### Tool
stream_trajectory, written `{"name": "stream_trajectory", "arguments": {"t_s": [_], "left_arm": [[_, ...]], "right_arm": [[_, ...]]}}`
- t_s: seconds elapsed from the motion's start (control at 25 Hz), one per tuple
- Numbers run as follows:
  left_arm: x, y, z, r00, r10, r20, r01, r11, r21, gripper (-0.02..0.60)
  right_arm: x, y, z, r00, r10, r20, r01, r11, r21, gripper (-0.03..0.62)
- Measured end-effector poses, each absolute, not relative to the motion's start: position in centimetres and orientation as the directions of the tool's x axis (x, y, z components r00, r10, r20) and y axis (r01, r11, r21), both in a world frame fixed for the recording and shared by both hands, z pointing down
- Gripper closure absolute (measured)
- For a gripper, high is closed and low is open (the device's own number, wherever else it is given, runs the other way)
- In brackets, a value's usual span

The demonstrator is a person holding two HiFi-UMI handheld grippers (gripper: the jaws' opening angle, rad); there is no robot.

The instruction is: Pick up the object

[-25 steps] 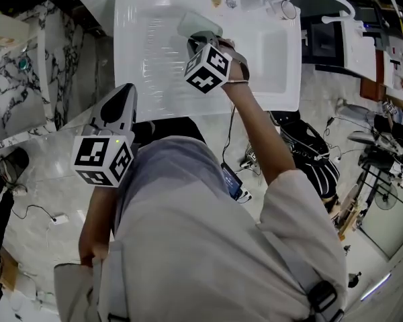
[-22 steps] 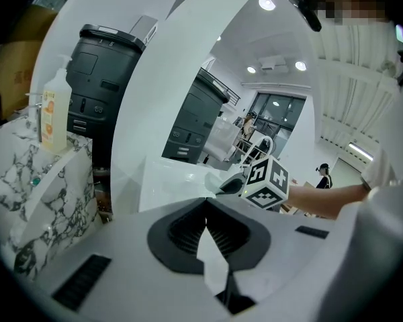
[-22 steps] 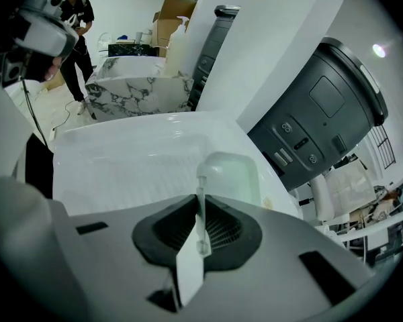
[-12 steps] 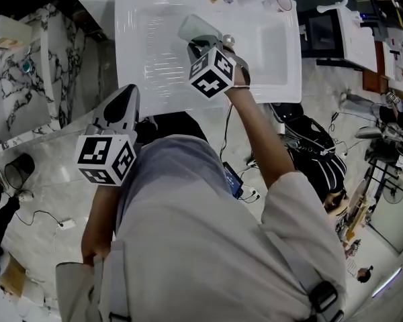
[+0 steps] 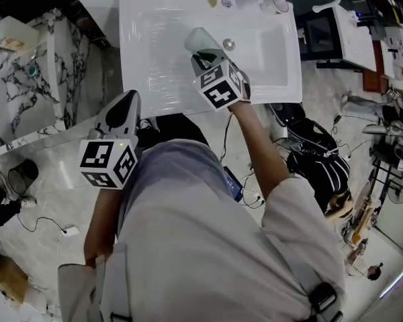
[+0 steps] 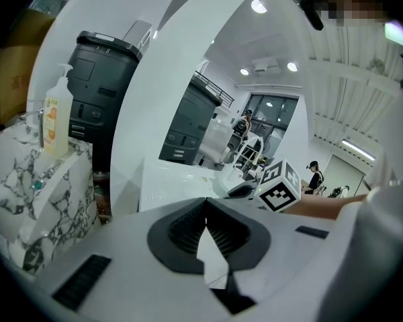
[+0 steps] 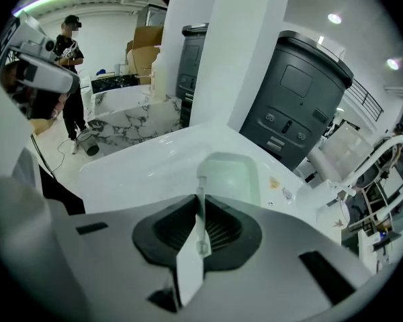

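Right gripper (image 7: 200, 225) pinching the tub's (image 7: 232, 172) thin wall (tub at 12 o'clock, above the sink (image 5: 154, 59)); best lifted level, grip firm; left gripper (image 6: 205, 210) pressed together, empty.

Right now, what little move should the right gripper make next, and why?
Probably lift a little, straight up, without loosening. The right gripper pinches only the thin rim of the pale green tub, which hangs tilted over the white sink top, so a sideways swing might twist it loose.
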State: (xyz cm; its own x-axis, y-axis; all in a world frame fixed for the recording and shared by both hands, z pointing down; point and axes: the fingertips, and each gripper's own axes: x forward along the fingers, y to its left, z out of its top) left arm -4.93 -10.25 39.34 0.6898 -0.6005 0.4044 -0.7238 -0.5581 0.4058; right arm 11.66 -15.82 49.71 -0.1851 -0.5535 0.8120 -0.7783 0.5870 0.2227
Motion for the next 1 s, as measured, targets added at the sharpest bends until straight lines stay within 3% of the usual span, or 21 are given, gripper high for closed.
{"name": "stream_trajectory", "arguments": {"t_s": [1.0], "left_arm": [[-6.5,-8.4,39.2,0.725,-0.564,0.394,-0.688,-0.601,0.406,0.575]], "right_arm": [[10.3,-9.6,45.9,-0.211,-0.651,0.729,-0.907,0.409,0.103,0.554]]}}
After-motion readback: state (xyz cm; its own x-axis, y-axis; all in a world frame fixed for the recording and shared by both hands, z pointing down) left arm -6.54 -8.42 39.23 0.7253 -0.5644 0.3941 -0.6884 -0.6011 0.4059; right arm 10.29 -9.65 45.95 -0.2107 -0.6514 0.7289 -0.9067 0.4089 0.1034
